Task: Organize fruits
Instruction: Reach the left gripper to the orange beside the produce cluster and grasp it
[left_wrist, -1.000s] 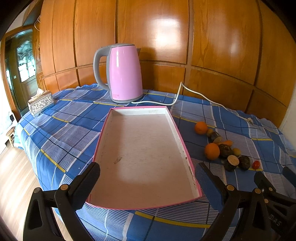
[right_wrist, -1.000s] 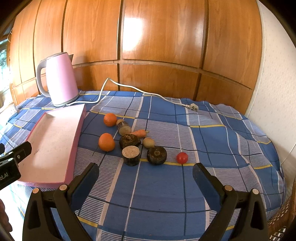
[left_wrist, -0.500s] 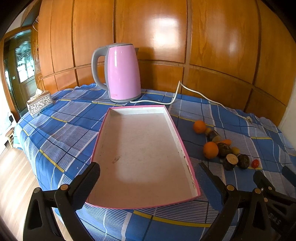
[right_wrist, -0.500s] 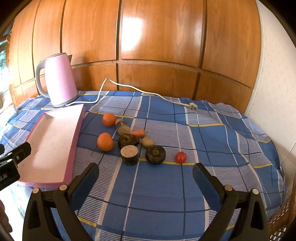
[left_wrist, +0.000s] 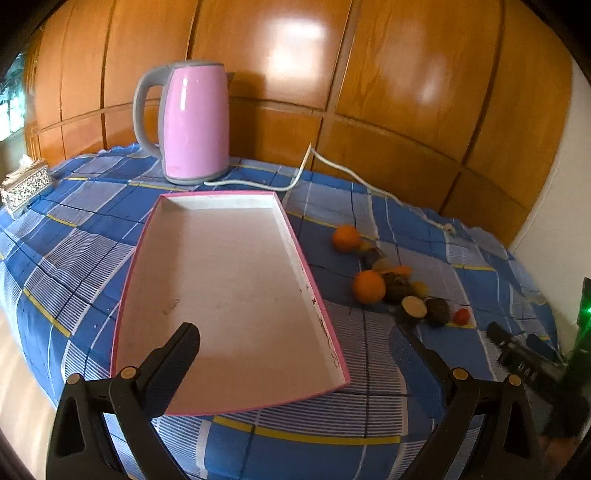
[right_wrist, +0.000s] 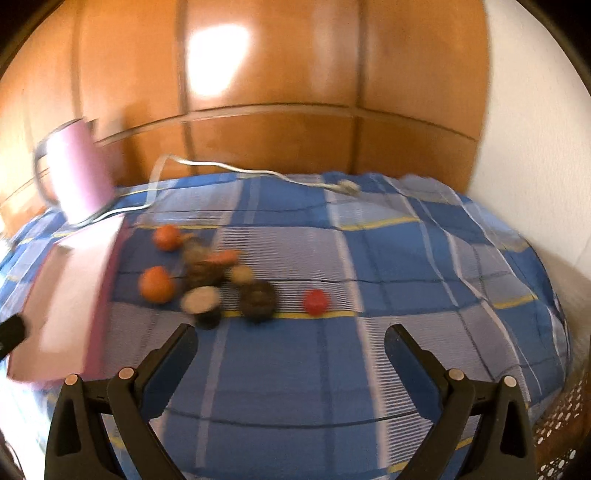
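Fruit (left_wrist: 397, 284) lies clustered on the checked cloth (right_wrist: 406, 266) just right of the pink-rimmed tray (left_wrist: 317, 299), while I hold my left gripper (left_wrist: 295, 354) spread wide over the tray's near end and my right gripper (right_wrist: 290, 350) equally released, empty, near the blurred pile.

Bright room, one sharp view and one smeared
Glare patches sit on the wood panelling (left_wrist: 291, 40) at upper centre in both frames; the left wrist view is crisp, the right wrist view motion-blurred, and fisheye bending darkens every corner.
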